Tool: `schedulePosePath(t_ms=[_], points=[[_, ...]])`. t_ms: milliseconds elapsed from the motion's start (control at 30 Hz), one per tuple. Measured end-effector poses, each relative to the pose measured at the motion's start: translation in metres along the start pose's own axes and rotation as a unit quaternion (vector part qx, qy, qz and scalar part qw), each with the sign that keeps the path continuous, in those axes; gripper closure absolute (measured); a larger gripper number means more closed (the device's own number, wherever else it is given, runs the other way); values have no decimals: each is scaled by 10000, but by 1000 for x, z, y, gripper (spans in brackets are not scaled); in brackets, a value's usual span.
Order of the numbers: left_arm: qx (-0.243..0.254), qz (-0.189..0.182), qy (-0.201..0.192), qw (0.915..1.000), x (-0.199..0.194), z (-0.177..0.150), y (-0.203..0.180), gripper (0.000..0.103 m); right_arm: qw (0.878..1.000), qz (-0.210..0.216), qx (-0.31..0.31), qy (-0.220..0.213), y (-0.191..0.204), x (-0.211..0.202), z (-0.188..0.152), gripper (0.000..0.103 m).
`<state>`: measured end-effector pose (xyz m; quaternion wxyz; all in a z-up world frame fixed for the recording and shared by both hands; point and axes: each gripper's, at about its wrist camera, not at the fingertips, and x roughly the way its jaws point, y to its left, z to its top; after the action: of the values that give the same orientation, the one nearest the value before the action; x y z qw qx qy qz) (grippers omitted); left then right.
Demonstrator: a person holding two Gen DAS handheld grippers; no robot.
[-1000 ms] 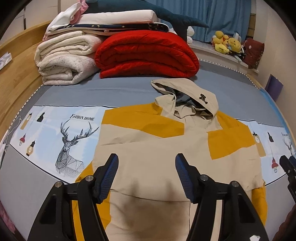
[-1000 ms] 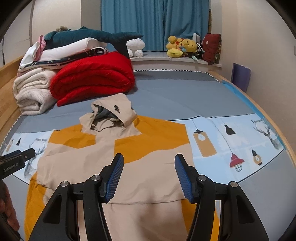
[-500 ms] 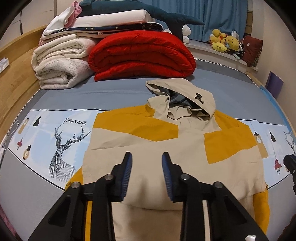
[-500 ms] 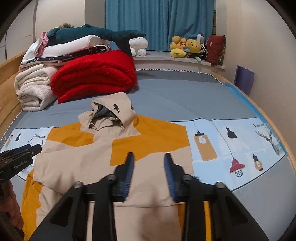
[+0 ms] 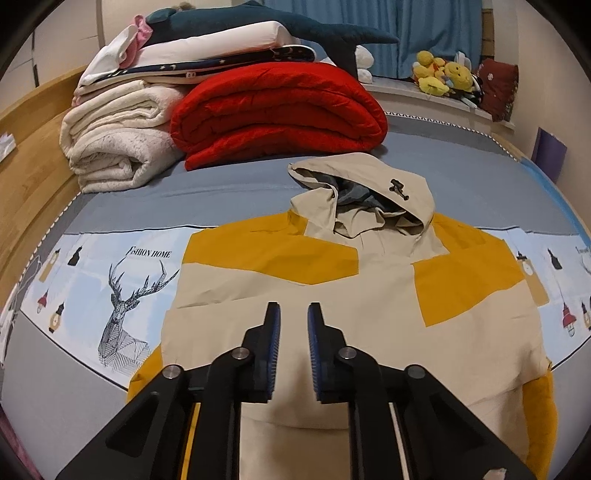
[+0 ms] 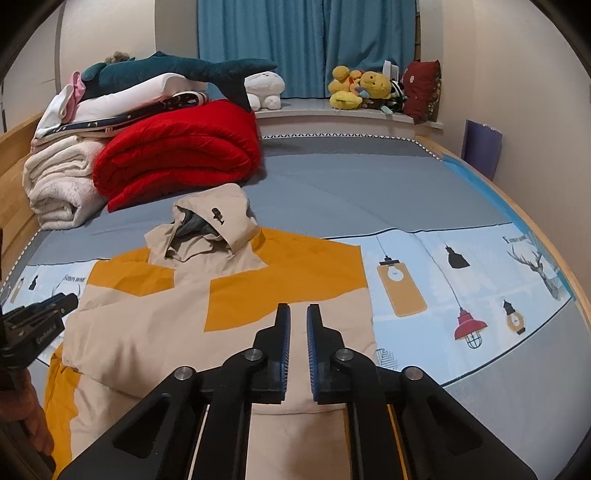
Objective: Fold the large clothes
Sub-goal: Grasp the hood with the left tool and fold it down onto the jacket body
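A beige and mustard hooded jacket (image 5: 369, 302) lies flat on the bed, hood (image 5: 369, 192) toward the far side, sleeves folded in over the body. It also shows in the right wrist view (image 6: 177, 325). My left gripper (image 5: 293, 317) hovers above the jacket's middle, jaws nearly closed with a narrow gap and nothing between them. My right gripper (image 6: 298, 317) hovers above the jacket's right part, jaws likewise nearly closed and empty. The left gripper (image 6: 40, 325) shows at the left edge of the right wrist view.
A red quilt (image 5: 277, 110), a cream blanket (image 5: 118, 140), pillows and a shark plush (image 5: 258, 22) are stacked at the bed's far left. Plush toys (image 6: 362, 88) sit on the window ledge. A wooden bed frame (image 5: 29, 162) runs along the left.
Both grippers have closed from wide open to nearly shut. Both have lifted slightly above the jacket. The jacket has not moved.
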<state>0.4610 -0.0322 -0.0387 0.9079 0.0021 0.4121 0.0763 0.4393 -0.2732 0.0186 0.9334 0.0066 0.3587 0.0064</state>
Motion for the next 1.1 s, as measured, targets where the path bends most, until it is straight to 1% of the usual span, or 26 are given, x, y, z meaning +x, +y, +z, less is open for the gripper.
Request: schedulePosePath(t_ms=[100,167,267,300,333,400,500,567,600,633,667,700,767,833,900,967,1033,1100], points=[[39,-78,63,9999,9,0,4,93,10000,-6,-21,40,-2,1,2,94],[3,-195,194,9996,21,3,11,93,9998,24,-38,182,-4,7,3,93],[-172,-370,382,9984,46,16,24,94,9996,-11,89,252,-11,11,3,86],[-207,-443,420,9979,53,21,27,94,9995,-10,131,287,-13,13,3,79],[-234,-578,459,9970,62,29,29,94,9994,-23,174,315,-16,15,3,69],[-257,-810,483,9952,79,46,30,94,9991,-59,217,350,-19,18,1,57],[-334,-1232,551,9903,113,83,28,94,9989,-16,195,430,-19,24,-3,57],[-366,-1291,560,9894,134,107,26,94,9991,4,137,411,-17,26,-4,58],[-394,-1372,618,9878,151,124,26,94,9991,7,135,397,-17,26,-4,71],[-447,-1447,679,9861,162,134,26,94,9990,13,161,416,-18,28,-3,95],[-592,-1498,748,9841,179,148,29,94,9988,15,213,441,-19,30,-4,99],[-709,-1512,793,9828,190,156,32,93,9986,19,268,453,-20,32,-4,99],[-1022,-1628,998,9763,224,175,37,88,9981,-59,320,517,-21,37,-5,99],[-1242,-1614,1157,9722,251,185,40,86,9972,-42,390,631,-23,43,-6,99],[-1474,-1722,1420,9636,282,191,42,82,9956,-61,498,791,-25,50,-8,97],[-1677,-1730,1590,9574,301,195,43,82,9948,-17,525,875,-26,53,-11,97],[-1947,-1857,1655,9488,317,199,46,80,9944,20,491,937,-26,56,-12,96],[-2125,-1934,1868,9394,334,201,44,79,9944,43,473,940,-26,55,-12,96]])
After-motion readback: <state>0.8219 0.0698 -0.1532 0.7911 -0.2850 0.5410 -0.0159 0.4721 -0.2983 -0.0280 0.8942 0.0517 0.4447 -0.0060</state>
